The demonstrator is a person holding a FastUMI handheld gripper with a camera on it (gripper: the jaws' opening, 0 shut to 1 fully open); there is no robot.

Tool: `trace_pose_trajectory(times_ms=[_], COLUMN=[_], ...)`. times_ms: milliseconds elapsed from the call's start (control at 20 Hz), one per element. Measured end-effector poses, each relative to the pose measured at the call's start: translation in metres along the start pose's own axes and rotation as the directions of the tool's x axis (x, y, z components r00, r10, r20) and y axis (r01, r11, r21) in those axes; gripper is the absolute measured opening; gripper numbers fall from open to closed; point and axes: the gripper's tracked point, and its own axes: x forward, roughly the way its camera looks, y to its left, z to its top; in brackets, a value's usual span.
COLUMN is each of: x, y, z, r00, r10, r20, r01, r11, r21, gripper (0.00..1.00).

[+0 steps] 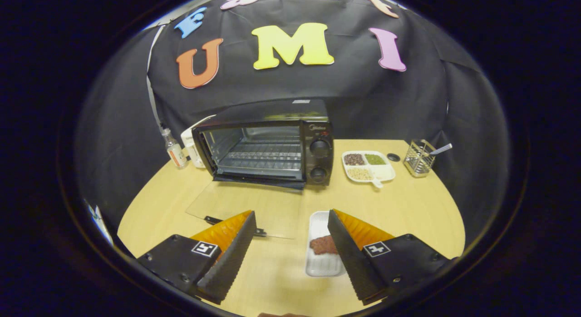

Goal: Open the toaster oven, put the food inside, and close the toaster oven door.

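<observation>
The gripper (290, 226) hangs wide open above the table (408, 217), a white tray (320, 262) of reddish-brown food (323, 245) beside its right finger, the black toaster oven (268, 146) beyond, door (245, 208) folded down flat.

Toaster oven (268, 146) mouth unobstructed above flat glass door (247, 208)

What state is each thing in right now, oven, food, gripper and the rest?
toaster oven: door folded down flat, open, rack bare
white tray: on the table, holding the food
food: on tray, between the fingers, beside the right one
gripper: open, holding nothing
divided dish: filled
wire caddy: upright
</observation>
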Motion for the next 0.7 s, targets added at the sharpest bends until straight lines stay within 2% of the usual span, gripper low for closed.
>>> trace_pose_trajectory(times_ms=[150,400,550,700], x=[-0.001,0.007,0.013,0.016], y=[-0.035,-0.089,-0.102,-0.101], z=[-0.005,-0.017,-0.028,-0.054], r00=[0.998,0.989,0.977,0.947], r10=[0.027,0.058,0.123,0.203], r20=[-0.058,-0.135,-0.174,-0.25], r01=[-0.024,-0.036,-0.083,-0.13], r11=[0.999,0.987,0.971,0.951], r21=[0.046,0.158,0.223,0.281], gripper=[1.0,0.93,0.86,0.76])
